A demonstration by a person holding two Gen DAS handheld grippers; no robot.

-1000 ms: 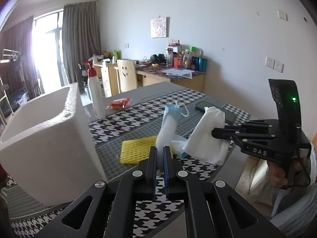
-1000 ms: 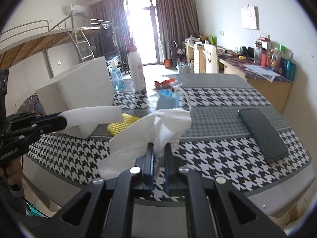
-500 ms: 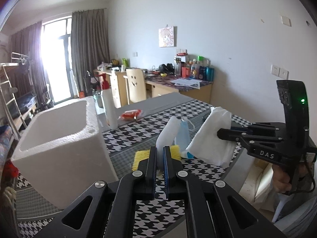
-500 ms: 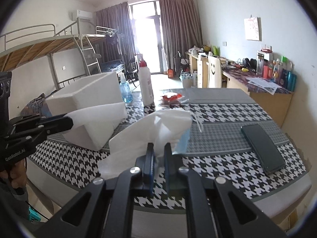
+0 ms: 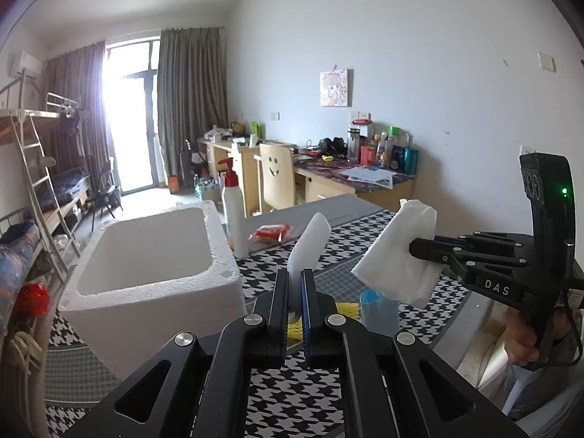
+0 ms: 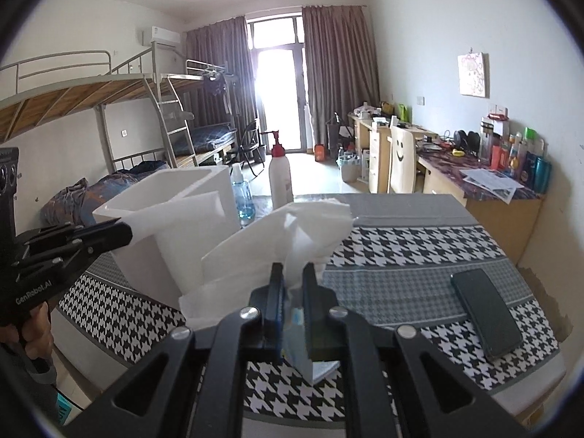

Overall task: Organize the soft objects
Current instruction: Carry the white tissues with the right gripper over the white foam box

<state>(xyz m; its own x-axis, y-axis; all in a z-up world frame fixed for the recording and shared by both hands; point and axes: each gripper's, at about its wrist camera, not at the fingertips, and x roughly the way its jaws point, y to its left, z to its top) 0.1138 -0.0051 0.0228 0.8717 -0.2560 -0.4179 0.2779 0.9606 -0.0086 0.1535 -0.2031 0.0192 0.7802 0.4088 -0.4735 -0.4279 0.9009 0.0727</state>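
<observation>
- Two grippers are hovering above the table (image 6: pixel 401 281).
- Left gripper (image 5: pixel 295 273) is pinching a white foam sheet (image 5: pixel 310 244).
- Right gripper (image 6: pixel 292 273) is clamping a white tissue (image 6: pixel 292 233) near the foam box (image 5: pixel 146 255).

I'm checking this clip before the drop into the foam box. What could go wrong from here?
1. The left gripper pinches only the bottom edge of the white foam sheet, so it may slip out.
2. The tissue in the right gripper hangs loose and could snag the foam box rim.
3. The spray bottle stands beside the box; a swing might topple it.
</observation>
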